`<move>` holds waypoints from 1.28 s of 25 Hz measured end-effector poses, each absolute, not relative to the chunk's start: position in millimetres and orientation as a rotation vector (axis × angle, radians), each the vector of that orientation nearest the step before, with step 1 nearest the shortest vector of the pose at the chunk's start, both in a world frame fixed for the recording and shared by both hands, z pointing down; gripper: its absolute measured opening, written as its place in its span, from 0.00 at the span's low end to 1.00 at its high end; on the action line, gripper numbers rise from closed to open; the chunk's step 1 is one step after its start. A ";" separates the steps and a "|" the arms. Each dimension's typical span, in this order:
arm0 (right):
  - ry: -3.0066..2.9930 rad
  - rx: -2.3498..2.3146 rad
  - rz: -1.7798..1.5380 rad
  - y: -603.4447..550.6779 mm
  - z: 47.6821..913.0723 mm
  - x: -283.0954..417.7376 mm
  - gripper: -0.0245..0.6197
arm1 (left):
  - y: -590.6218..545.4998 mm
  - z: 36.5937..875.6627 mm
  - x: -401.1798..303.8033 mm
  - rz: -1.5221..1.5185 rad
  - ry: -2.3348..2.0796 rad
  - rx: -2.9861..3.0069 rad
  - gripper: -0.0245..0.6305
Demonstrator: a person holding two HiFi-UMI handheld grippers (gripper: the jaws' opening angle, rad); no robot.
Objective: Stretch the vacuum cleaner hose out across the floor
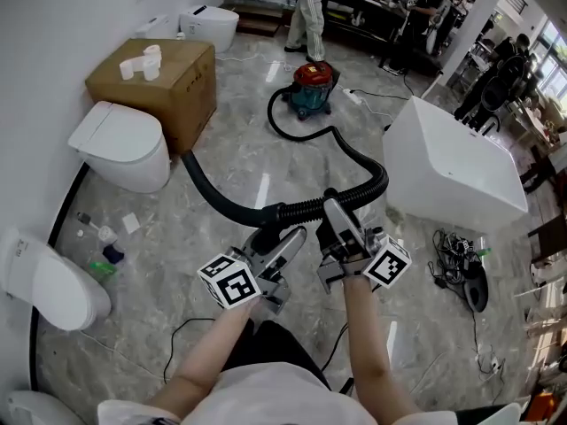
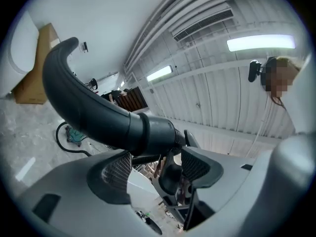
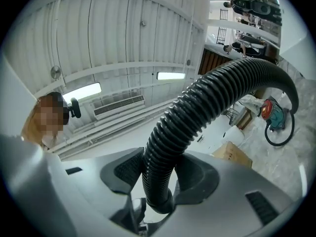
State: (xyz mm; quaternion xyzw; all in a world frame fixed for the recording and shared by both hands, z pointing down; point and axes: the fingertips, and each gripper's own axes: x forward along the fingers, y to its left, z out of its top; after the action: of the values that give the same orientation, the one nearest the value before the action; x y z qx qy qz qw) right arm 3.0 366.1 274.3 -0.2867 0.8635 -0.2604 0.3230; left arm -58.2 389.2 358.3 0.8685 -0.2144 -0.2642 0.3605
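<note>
Jaws of the right gripper (image 3: 159,169) are clamped on the ribbed section of the vacuum cleaner hose (image 1: 359,197), one pad pressing each side. The left gripper (image 2: 150,159) sits just beside it with its jaws apart. The hose's smooth black cuff (image 2: 148,132) lies across the jaw tips, and neither pad presses on it. Both grippers hold this stretch of hose above the marble floor (image 1: 248,162). From the cuff, the smooth section curves down to the left and ends near a white toilet (image 1: 124,144) and a cardboard box (image 1: 173,82). From the right gripper, the ribbed section bends beside a white tub (image 1: 452,171). It then runs back along the floor to the red and teal vacuum cleaner (image 1: 310,87), which stands well apart from the grippers.
</note>
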 end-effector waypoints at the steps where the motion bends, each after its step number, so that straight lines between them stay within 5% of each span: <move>1: 2.251 -0.748 -0.690 368.7 275.1 4.5 0.35 | 390.2 357.5 -57.9 -0.689 -0.549 2.241 0.49; 16: 2.210 -0.686 -0.843 386.2 305.9 -22.1 0.33 | 357.0 322.3 -82.4 -0.986 -0.469 2.047 0.52; 32: 1.977 -0.500 -1.075 399.6 351.5 -17.5 0.33 | 357.9 326.2 -58.7 -0.915 -0.389 2.058 0.37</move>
State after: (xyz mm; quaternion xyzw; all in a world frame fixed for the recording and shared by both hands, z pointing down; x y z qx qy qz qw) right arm -17.5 399.6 351.5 -0.1981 0.7836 -0.4261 0.4063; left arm -58.7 357.9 326.2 0.8193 -0.1547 -0.3641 0.4149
